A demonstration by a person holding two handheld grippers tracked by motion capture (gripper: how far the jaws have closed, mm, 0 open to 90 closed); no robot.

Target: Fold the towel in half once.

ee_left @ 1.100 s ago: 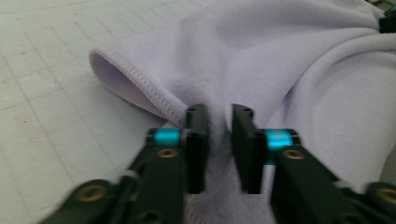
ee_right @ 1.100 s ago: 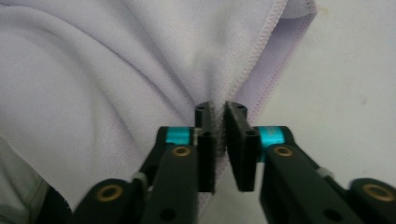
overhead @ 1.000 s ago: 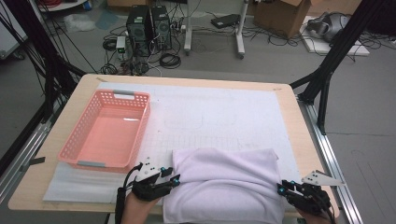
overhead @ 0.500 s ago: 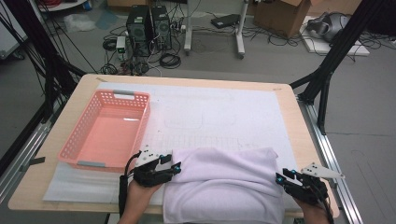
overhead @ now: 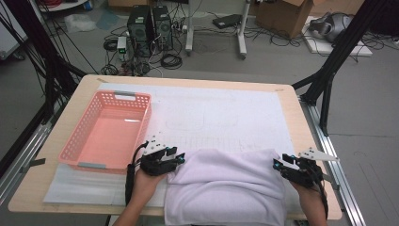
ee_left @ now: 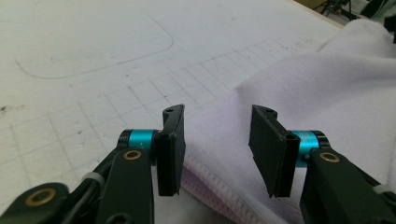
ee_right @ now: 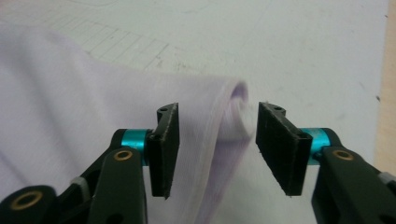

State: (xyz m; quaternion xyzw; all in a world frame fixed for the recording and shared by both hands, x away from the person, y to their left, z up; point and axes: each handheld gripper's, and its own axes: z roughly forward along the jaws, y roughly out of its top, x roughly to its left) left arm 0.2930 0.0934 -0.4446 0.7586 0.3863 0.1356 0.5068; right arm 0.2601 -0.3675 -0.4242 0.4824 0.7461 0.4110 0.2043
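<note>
One folded pale-lilac terry towel (overhead: 226, 188) lies between two grippers. The left gripper (ee_left: 217, 140), jaws just narrowing yet apart, straddles its hemmed edge; the right gripper (ee_right: 217, 140), just widening, frames a folded corner, gripping nothing. One pink plastic basket (overhead: 106, 134) sits beyond the left gripper.

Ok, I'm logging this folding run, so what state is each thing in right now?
White towel: folded over, lying on the mat at the table's near edge.
Pink basket: upright, nothing visible inside.
Left gripper: jaws apart after just closing somewhat, straddling the towel's far left corner, pads not pressing.
Right gripper: jaws apart after just opening, the towel's far right corner between them, not clamped.
</note>
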